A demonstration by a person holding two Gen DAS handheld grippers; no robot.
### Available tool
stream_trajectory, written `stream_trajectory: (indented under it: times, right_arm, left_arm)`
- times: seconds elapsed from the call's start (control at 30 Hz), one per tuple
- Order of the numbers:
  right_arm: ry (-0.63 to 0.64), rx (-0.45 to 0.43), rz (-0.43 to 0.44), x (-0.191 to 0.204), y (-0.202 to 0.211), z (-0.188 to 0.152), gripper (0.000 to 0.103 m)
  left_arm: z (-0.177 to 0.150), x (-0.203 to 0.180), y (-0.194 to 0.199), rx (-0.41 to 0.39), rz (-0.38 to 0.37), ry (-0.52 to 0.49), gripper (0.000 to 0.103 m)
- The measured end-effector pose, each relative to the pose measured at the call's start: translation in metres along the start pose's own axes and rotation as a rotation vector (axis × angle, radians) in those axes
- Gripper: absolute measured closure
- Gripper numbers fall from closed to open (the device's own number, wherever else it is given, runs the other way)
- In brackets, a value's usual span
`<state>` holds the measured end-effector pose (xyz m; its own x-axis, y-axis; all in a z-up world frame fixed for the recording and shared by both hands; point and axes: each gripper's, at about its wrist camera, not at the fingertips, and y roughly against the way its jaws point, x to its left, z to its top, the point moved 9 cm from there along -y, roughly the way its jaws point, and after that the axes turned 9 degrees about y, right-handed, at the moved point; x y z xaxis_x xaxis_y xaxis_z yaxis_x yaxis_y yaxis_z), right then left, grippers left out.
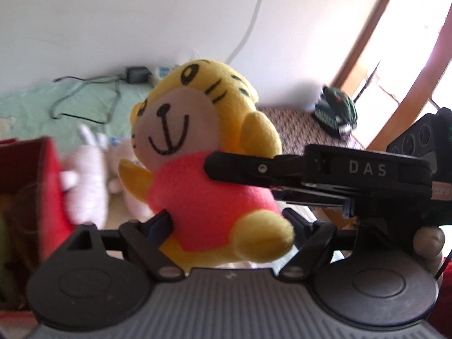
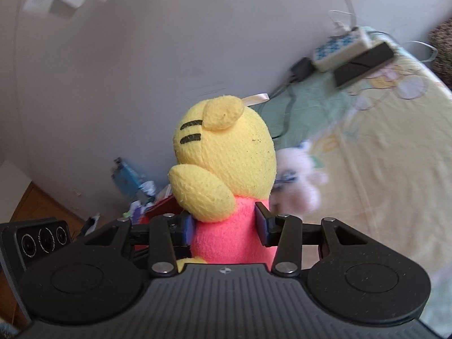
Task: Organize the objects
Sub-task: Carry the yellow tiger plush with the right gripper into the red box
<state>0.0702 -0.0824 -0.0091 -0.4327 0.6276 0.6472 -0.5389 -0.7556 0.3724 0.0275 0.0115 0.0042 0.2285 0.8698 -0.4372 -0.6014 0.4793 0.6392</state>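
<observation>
The yellow tiger plush [image 1: 197,152] in its pink shirt fills the middle of both wrist views, held in the air above the bed and clamped from two sides at once. The left gripper [image 1: 226,223] pinches its lower pink body at the bottom centre of the left view, and the right gripper [image 2: 224,226] pinches the pink torso at the bottom centre of the right view, its finger [image 1: 243,166] reaching in from the right of the left view across the shirt. Neither pair of tongs is spread; both press into the soft fabric.

Behind the toy, a white plush [image 1: 87,175] lies blurred at left centre on the bed sheet [image 2: 367,169], beside a red box [image 1: 36,186] at the left edge. A toy tank [image 1: 337,110] sits on a patterned cloth at upper right.

The risk lies in the double hold: if the two hands drift apart or twist against each other, the plush could stretch or slip from one grip. Its squashy body gives little purchase, so an uneven release could drop it beside the box.
</observation>
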Motion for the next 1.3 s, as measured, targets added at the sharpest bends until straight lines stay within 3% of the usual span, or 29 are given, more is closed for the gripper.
stream_trajectory:
  times: [0.23, 0.4, 0.67, 0.83, 1.17, 1.3]
  right_arm:
    - [0.048, -0.016, 0.056, 0.072, -0.034, -0.008, 0.057]
    - [0.104, -0.022, 0.032, 0.109, -0.068, -0.016, 0.058]
    - [0.183, 0.028, -0.163, 0.112, -0.128, -0.04, 0.059]
    - [0.194, 0.09, -0.248, 0.108, -0.143, -0.068, 0.059]
    - [0.116, 0.198, -0.324, 0.111, -0.15, -0.081, 0.059]
    - [0.162, 0.273, -0.364, 0.113, -0.168, -0.081, 0.06]
  left_arm:
    - [0.012, 0.049, 0.069, -0.108, 0.024, 0.005, 0.022]
    - [0.021, 0.093, 0.101, -0.142, 0.043, 0.007, 0.022]
    - [0.007, 0.157, 0.088, -0.041, 0.029, 0.055, 0.023]
    - [-0.007, 0.185, 0.076, 0.029, 0.048, 0.044, 0.023]
    - [-0.028, 0.192, 0.088, 0.07, -0.015, 0.012, 0.025]
    - [-0.029, 0.197, 0.087, 0.076, -0.017, 0.008, 0.026]
